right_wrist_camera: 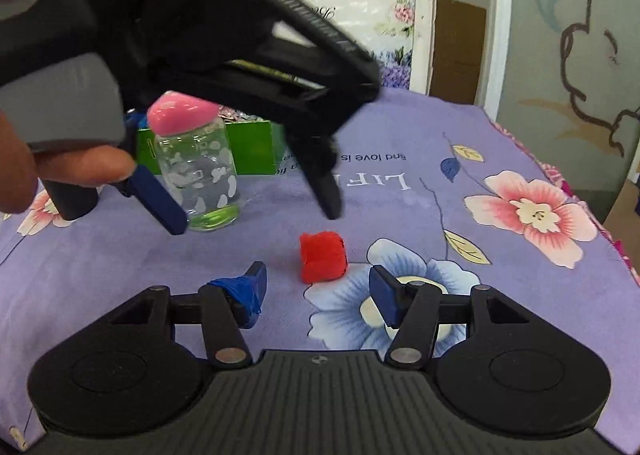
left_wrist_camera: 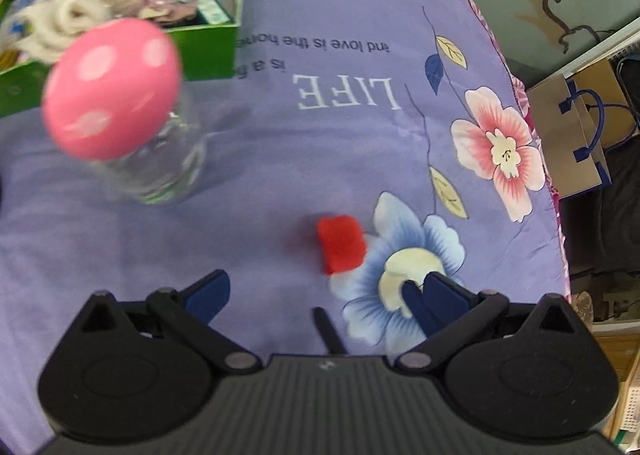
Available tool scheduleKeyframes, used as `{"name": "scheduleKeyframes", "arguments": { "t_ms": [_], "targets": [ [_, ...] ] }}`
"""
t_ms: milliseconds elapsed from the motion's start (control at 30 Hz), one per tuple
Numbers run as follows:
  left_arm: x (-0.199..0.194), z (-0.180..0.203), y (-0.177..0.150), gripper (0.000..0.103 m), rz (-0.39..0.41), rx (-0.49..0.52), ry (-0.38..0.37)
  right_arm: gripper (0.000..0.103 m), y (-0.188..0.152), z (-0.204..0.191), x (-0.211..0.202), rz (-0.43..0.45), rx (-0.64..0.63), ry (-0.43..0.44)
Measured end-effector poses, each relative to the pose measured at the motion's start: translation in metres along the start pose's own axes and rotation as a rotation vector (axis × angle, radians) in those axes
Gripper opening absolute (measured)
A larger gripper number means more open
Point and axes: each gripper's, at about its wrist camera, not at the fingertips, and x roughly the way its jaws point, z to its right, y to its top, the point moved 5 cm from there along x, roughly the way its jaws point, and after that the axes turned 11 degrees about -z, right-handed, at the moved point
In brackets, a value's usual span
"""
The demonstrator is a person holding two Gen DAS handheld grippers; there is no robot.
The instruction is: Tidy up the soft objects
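Note:
A red fuzzy pompom [left_wrist_camera: 342, 249] lies on the purple flowered cloth [left_wrist_camera: 300, 159], just beyond my left gripper [left_wrist_camera: 320, 295], which is open wide and points steeply down. In the right wrist view the pompom [right_wrist_camera: 322, 257] sits just ahead of my right gripper [right_wrist_camera: 318, 291], which is open with nothing between its blue pads. The left gripper [right_wrist_camera: 256, 219] hangs over the cloth behind the pompom, held by a hand [right_wrist_camera: 60, 167]. A glass jar [right_wrist_camera: 200, 175] with a pink spotted lid [left_wrist_camera: 112, 91] stands to the left.
A green box [left_wrist_camera: 200, 51] filled with several fluffy soft items sits at the far left behind the jar. The cloth's edge drops off at the right, where a paper bag [left_wrist_camera: 576, 135] with blue handles stands on the floor.

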Motion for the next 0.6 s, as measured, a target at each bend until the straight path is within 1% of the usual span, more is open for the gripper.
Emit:
{"name": "scheduleKeyframes", "arguments": {
  "t_ms": [67,167,300,367,433,500,567,600],
  "targets": [
    [0.012,0.005,0.010,0.102,-0.039,-0.001,-0.009,0.042,0.005,0.004,0.011,-0.016,0.001,-0.005],
    [0.031,0.004,0.016,0.102,-0.103,-0.025,-0.050,0.042,0.010,0.008,0.026,-0.052,0.011,-0.009],
    [0.047,0.000,0.020,0.101,-0.131,-0.042,-0.052,0.042,0.009,0.006,0.038,-0.062,0.008,-0.006],
    [0.053,-0.003,0.021,0.099,-0.149,-0.053,-0.056,0.042,0.008,0.003,0.042,-0.058,-0.002,-0.014],
    [0.056,-0.005,0.023,0.095,-0.155,-0.054,-0.062,0.042,0.005,0.002,0.046,-0.062,0.011,-0.009],
    [0.055,-0.005,0.023,0.090,-0.153,-0.042,-0.064,0.042,-0.001,-0.002,0.044,-0.052,0.004,-0.026],
    [0.053,-0.006,0.025,0.081,-0.153,-0.033,-0.089,0.042,-0.002,-0.004,0.043,-0.053,-0.011,-0.040],
    [0.052,-0.006,0.026,0.075,-0.159,-0.032,-0.104,0.040,-0.002,-0.006,0.043,-0.053,-0.017,-0.036]
  ]
}}
